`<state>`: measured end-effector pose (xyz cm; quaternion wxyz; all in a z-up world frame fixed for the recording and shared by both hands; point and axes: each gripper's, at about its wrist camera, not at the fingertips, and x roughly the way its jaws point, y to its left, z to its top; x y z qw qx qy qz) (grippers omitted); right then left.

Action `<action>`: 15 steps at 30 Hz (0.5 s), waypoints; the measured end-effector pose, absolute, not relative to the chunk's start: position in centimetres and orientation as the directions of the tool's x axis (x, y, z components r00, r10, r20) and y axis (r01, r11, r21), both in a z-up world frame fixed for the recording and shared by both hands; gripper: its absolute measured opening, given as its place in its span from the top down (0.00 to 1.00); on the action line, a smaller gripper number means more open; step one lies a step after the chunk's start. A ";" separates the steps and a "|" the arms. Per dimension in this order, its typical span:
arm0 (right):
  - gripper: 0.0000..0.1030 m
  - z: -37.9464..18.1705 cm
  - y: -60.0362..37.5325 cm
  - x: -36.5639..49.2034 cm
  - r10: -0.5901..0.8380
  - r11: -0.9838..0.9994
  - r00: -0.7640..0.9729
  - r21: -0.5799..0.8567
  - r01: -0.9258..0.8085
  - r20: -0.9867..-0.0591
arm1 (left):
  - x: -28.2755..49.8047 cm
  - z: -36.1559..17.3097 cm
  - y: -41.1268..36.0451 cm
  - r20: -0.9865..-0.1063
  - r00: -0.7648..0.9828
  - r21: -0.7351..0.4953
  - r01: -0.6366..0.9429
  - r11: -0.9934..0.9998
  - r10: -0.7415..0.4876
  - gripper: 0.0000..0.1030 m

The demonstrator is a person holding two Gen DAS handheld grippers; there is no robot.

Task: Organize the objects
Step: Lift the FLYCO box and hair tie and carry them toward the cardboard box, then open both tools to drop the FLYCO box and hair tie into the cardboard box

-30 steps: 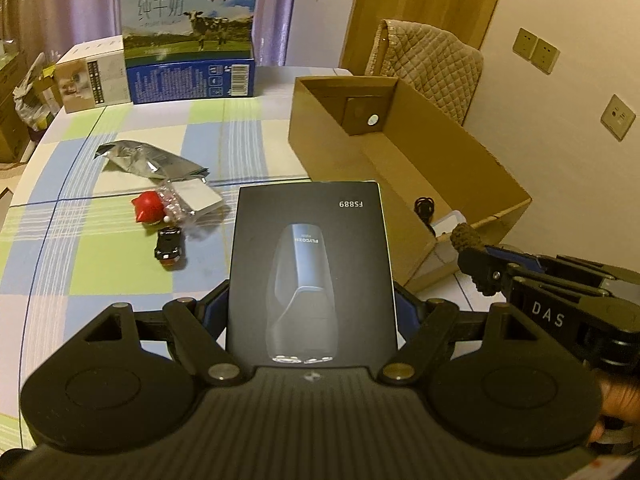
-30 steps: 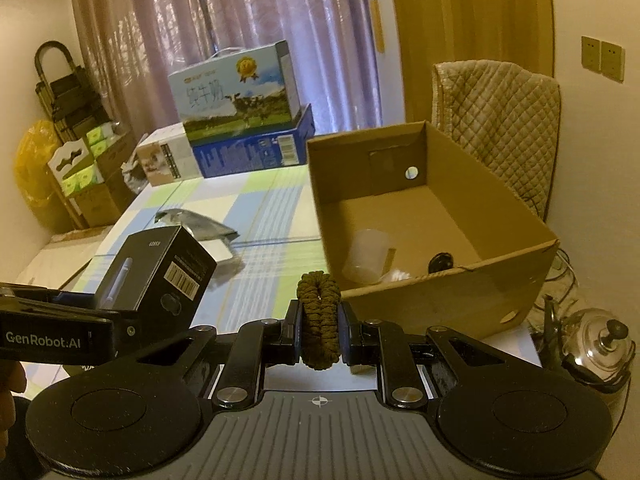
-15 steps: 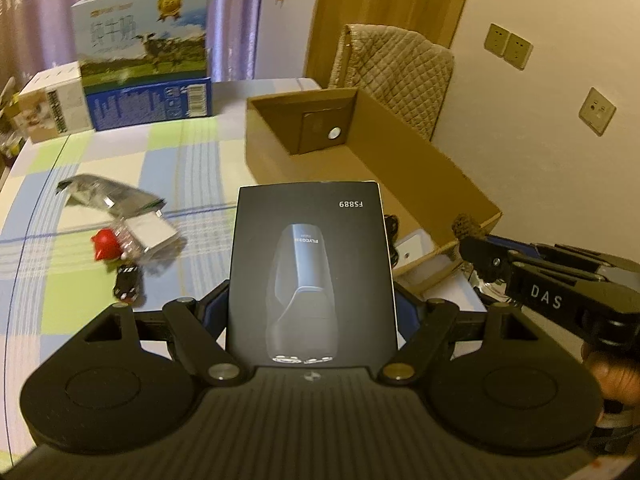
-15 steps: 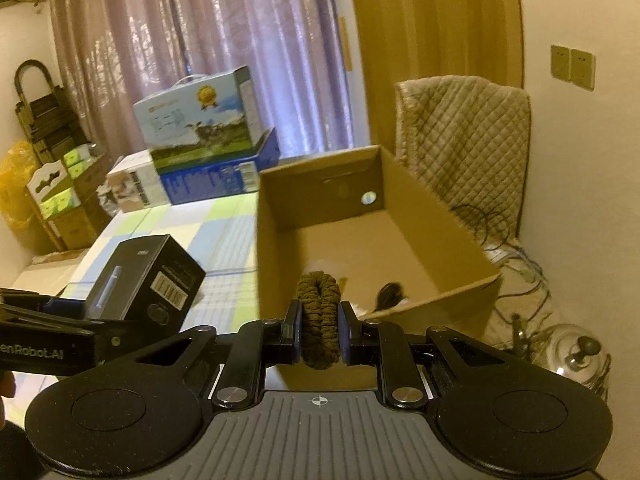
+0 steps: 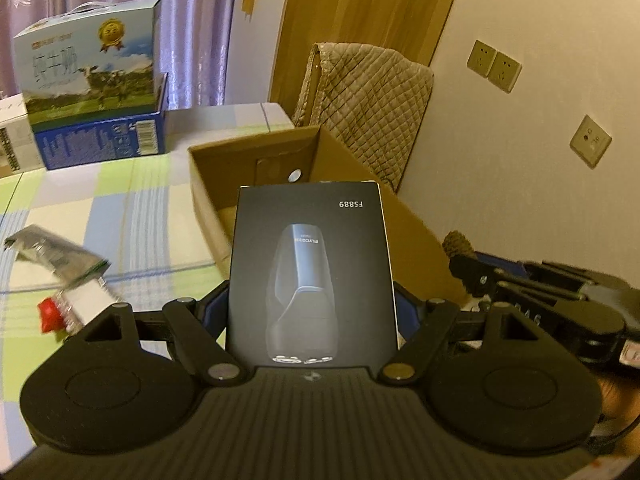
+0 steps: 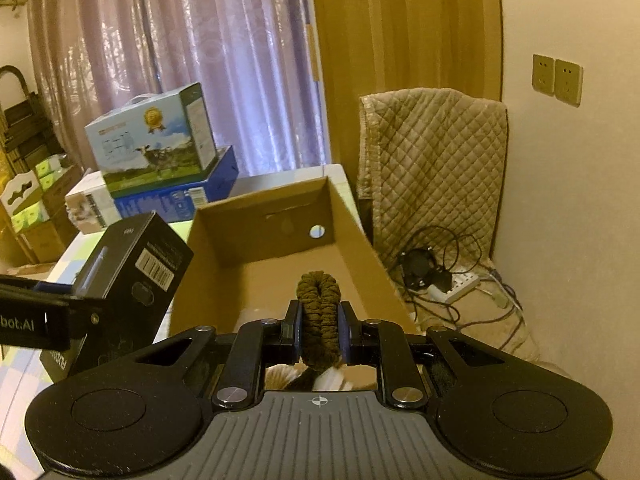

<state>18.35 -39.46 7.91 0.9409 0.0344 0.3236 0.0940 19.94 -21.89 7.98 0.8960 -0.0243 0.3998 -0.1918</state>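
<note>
My left gripper (image 5: 312, 312) is shut on a black shaver box (image 5: 312, 272) marked FS889, held up in front of the open cardboard box (image 5: 208, 184). The same black shaver box (image 6: 132, 280) shows at the left of the right wrist view, beside the cardboard box (image 6: 280, 240). My right gripper (image 6: 319, 332) is shut on a brown scrunchie (image 6: 319, 312), above the near end of the cardboard box. From the left wrist view the right gripper (image 5: 464, 268) and the scrunchie (image 5: 456, 242) sit at the right. A pale object lies partly hidden in the box.
On the checked tablecloth (image 5: 132, 208) lie a silver foil bag (image 5: 60, 256) and a red item (image 5: 50, 312). A milk carton (image 5: 88, 68) tops a blue box (image 5: 100, 140) at the back. A quilted chair (image 6: 432, 168), cables and a power strip (image 6: 452, 284) are at the right.
Both grippers have moved toward and over the cardboard box, still holding their objects. The loose items on the table have slid left in the left wrist view.
</note>
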 end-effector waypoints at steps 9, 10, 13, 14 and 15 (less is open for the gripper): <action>0.85 7.0 -40.8 20.5 0.195 0.980 0.766 0.151 -0.128 -0.612 | 23.2 7.1 -24.5 -0.693 0.609 -0.229 0.321 0.919 -0.386 0.20; 0.85 6.9 -40.9 20.5 0.195 0.980 0.765 0.153 -0.127 -0.613 | 23.2 7.0 -24.5 -0.695 0.612 -0.219 0.321 0.921 -0.379 0.20; 0.85 6.4 -40.9 20.4 0.202 0.978 0.759 0.163 -0.128 -0.619 | 22.9 6.7 -23.8 -0.700 0.613 -0.209 0.314 0.926 -0.366 0.20; 0.85 6.3 -40.9 20.3 0.205 0.978 0.757 0.167 -0.128 -0.620 | 22.8 6.7 -23.5 -0.702 0.614 -0.208 0.306 0.929 -0.360 0.20; 0.85 6.2 -40.9 20.3 0.207 0.977 0.756 0.170 -0.128 -0.621 | 22.6 6.6 -23.1 -0.704 0.615 -0.208 0.300 0.931 -0.355 0.20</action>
